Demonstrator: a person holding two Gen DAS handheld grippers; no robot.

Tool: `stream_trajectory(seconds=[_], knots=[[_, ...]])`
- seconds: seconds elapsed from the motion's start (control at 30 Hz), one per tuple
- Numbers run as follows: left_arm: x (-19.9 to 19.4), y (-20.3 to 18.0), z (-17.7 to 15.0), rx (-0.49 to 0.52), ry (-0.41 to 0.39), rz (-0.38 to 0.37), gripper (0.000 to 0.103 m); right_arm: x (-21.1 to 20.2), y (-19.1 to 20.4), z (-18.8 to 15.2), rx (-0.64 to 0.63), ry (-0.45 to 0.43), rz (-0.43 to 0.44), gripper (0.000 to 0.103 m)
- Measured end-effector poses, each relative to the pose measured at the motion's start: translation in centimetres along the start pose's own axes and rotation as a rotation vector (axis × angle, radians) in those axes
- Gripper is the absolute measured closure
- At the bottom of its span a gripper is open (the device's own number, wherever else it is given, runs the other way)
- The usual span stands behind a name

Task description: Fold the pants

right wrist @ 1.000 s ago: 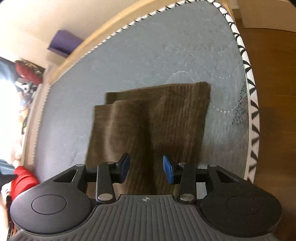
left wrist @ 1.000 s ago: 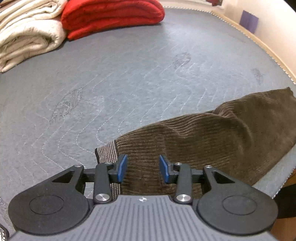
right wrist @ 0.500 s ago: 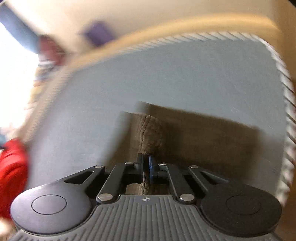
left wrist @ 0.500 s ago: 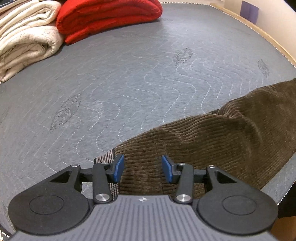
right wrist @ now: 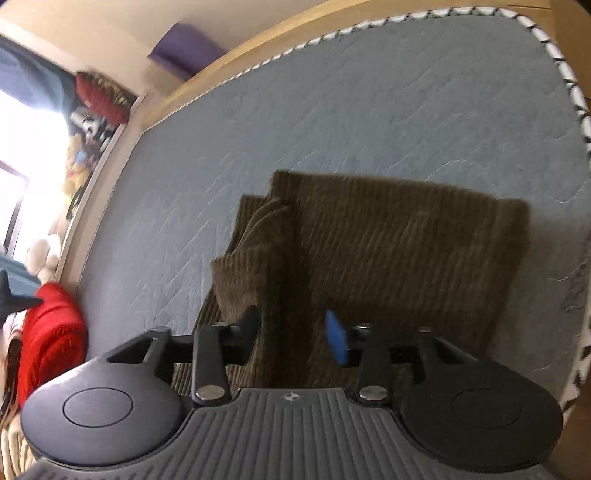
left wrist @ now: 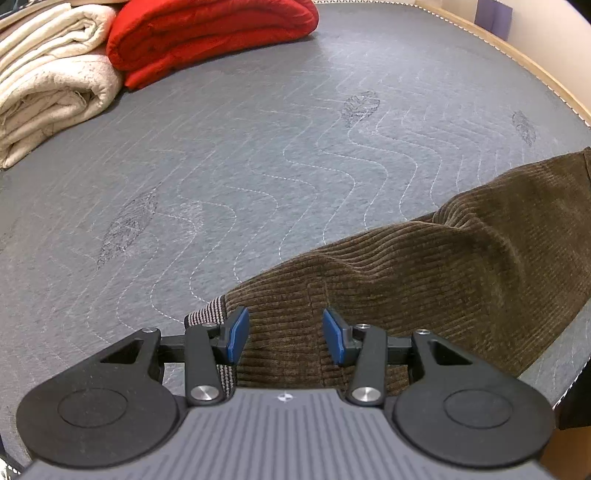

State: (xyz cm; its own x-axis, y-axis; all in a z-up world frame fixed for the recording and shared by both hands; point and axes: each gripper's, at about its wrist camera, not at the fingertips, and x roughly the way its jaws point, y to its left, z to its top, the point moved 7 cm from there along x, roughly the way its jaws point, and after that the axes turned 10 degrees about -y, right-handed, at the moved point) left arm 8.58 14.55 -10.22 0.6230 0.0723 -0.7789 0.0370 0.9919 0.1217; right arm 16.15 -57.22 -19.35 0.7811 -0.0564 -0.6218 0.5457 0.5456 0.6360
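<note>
Brown ribbed corduroy pants (left wrist: 424, 280) lie at the 4 o'clock edge of the grey quilted mattress (left wrist: 258, 166). Left claw (left wrist: 282, 336) hovers part-open, empty. Right claw (right wrist: 295, 332), jaws just reopened, grips nothing; a raised fold touches its left finger.

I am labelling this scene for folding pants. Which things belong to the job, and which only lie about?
Job: brown corduroy pants; left tongs; right tongs.

Lying about: red blanket; cream blanket; purple item; soft toys.

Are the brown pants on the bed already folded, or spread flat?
Folded, but untidily. The right wrist view shows the pants doubled into a short block, one layer's edge showing behind another, with a loose bunched flap on top.
</note>
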Motion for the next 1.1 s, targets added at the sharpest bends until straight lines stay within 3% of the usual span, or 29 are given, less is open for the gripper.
stream_trajectory(seconds=[0.13,0.17,0.2,0.27,0.33,0.4,0.47,0.53,0.6,0.73,0.83,0.87,0.9,1.1], knots=[[0.1,-0.4,-0.1,0.02,0.004,-0.001,0.054,1.2,1.1,-0.6,-0.03,0.006,0.043,0.057],[0.1,-0.5,-0.2,0.026,0.005,0.0,0.054,1.0,1.8,-0.7,-0.054,0.011,0.054,0.07],[0.1,-0.5,-0.3,0.029,0.006,0.002,0.054,1.0,2.4,-0.7,-0.092,-0.001,0.042,0.095],[0.1,-0.3,-0.3,0.023,0.005,0.004,0.054,0.0,2.8,0.3,-0.097,-0.051,0.033,0.096],[0.0,-0.1,-0.3,0.016,0.002,0.003,0.054,-2.1,2.3,2.2,-0.096,-0.147,-0.041,0.101],[-0.1,0.0,-0.3,0.015,-0.001,0.001,0.054,-4.7,0.5,4.3,-0.116,-0.26,-0.192,0.102],[-0.1,-0.2,-0.2,0.02,-0.002,-0.004,0.054,-5.9,-2.4,4.8,-0.11,-0.277,-0.311,0.103],[-0.3,-0.6,-0.2,0.034,-0.006,-0.017,0.054,-6.6,-5.5,5.1,-0.095,-0.259,-0.429,0.103],[-0.3,-1.1,-0.3,0.045,-0.005,-0.03,0.054,-7.5,-7.4,5.3,-0.057,-0.272,-0.461,0.103],[0.0,-1.5,-0.6,0.064,0.007,-0.034,0.054,-6.2,-6.6,4.4,-0.018,-0.171,-0.301,0.099],[0.1,-1.3,-0.9,0.017,0.026,-0.068,0.054,-5.5,-5.1,4.2,-0.042,-0.176,-0.225,0.078],[0.1,-1.2,-1.1,0.008,0.03,-0.069,0.054,-5.2,-4.9,4.2,-0.043,-0.176,-0.22,0.067],[0.2,-1.1,-1.4,0.001,0.038,-0.068,0.054,-4.3,-4.6,4.1,-0.047,-0.168,-0.218,0.065],[0.4,0.1,-2.5,-0.019,0.061,-0.039,0.054,-1.6,-5.4,3.2,-0.094,-0.118,-0.301,0.06]])
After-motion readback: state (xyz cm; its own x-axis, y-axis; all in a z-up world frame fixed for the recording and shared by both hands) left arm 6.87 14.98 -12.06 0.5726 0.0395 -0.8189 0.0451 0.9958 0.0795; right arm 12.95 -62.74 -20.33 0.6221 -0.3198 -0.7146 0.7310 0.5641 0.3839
